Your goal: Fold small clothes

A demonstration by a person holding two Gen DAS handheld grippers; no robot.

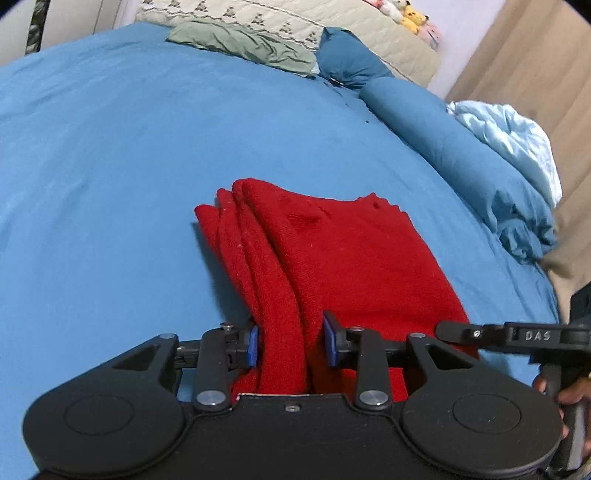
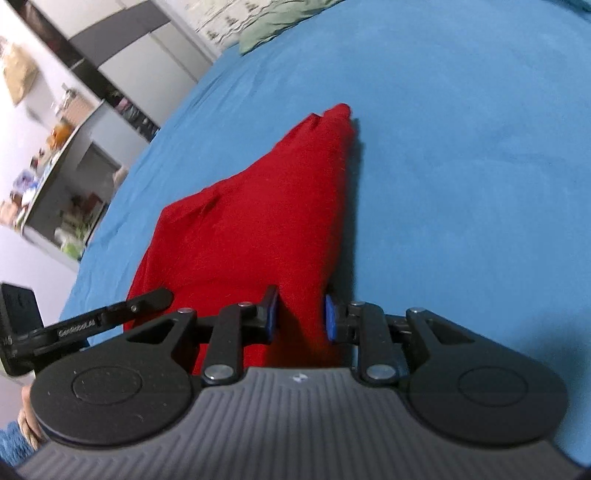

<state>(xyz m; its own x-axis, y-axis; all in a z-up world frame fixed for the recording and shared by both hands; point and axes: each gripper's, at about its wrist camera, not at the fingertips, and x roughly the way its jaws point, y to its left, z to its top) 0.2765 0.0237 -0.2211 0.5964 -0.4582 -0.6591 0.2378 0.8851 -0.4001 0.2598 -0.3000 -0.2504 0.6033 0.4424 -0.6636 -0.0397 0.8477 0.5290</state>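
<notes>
A red knitted garment lies folded in several layers on the blue bedsheet. My left gripper has its blue pads closed on the garment's near left folded edge. My right gripper has its blue pads closed on the near right edge of the same garment. The right gripper's arm shows in the left wrist view, and the left gripper's arm shows in the right wrist view. Both hold the near edge just above the bed.
A green cloth and a quilted pillow lie at the head of the bed. A rolled blue duvet and a pale blue cloth lie along the right edge. Shelves with clutter stand to the left of the bed.
</notes>
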